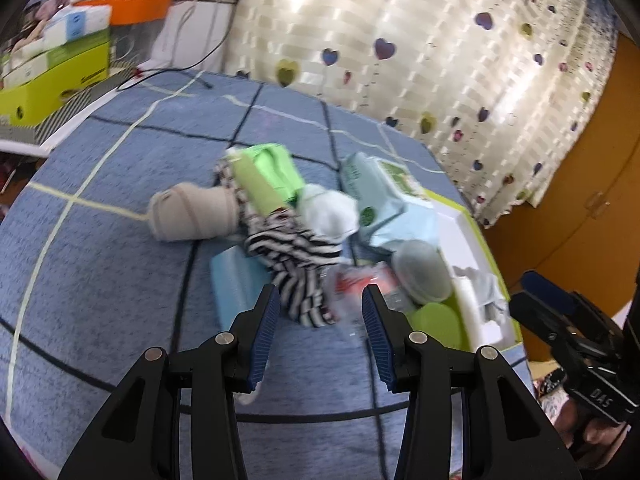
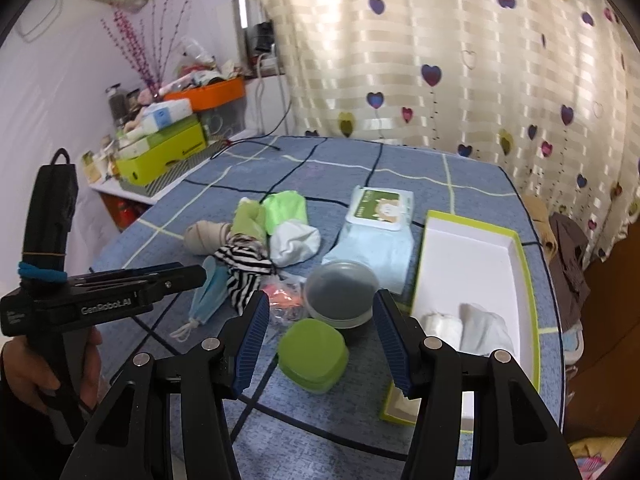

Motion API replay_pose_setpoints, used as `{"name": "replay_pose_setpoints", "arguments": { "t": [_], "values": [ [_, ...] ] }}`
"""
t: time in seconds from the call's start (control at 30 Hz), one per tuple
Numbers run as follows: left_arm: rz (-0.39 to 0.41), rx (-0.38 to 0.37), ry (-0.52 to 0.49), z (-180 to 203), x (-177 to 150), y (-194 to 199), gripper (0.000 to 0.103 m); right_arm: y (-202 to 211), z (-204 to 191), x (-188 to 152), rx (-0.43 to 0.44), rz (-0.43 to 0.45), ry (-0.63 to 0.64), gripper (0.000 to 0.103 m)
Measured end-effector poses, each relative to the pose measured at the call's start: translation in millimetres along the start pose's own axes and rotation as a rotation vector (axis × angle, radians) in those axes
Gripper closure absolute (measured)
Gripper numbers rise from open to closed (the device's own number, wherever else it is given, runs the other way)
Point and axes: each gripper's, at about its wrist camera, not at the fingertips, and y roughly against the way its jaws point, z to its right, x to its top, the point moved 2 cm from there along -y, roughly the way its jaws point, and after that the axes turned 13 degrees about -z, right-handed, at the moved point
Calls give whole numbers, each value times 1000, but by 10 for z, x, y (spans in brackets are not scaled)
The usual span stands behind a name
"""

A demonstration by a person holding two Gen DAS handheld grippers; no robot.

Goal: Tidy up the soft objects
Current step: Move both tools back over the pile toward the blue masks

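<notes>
A table (image 2: 472, 168) under a blue checked cloth carries everything. Near its middle lie a beige roll (image 2: 206, 237), a green cloth (image 2: 286, 208), a white sock (image 2: 294, 242), a striped cloth (image 2: 244, 270) and a blue mask (image 2: 206, 294), bunched close and touching. A wipes pack (image 2: 378, 210) lies just beside them. Nearer stand a clear tub (image 2: 342, 294) and a green lid (image 2: 312, 354). A white tray (image 2: 476, 248) with a green rim sits at the right, two folded cloths inside.

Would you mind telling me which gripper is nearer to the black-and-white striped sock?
Left. The left gripper hangs open just short of the striped sock, pointing straight at it. The right gripper is farther right, open over the green lidded container.
</notes>
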Motion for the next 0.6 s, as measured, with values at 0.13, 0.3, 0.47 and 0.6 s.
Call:
{"name": "replay_pose_setpoints", "arguments": {
  "t": [0.13, 0.3, 0.47, 0.6],
  "values": [
    [-26, 36, 32, -147, -47, -79, 59, -72, -32, -4, 17, -18, 9, 49],
    [-54, 59, 48, -245, -75, -174, 59, -116, -71, -15, 30, -34, 26, 49],
    [-90, 63, 58, -290, -81, -326, 50, -148, -97, -12, 33, -41, 31, 49],
    [-110, 81, 85, -376, -82, -433, 50, -192, -128, 3, 32, -48, 40, 49]
  ]
}}
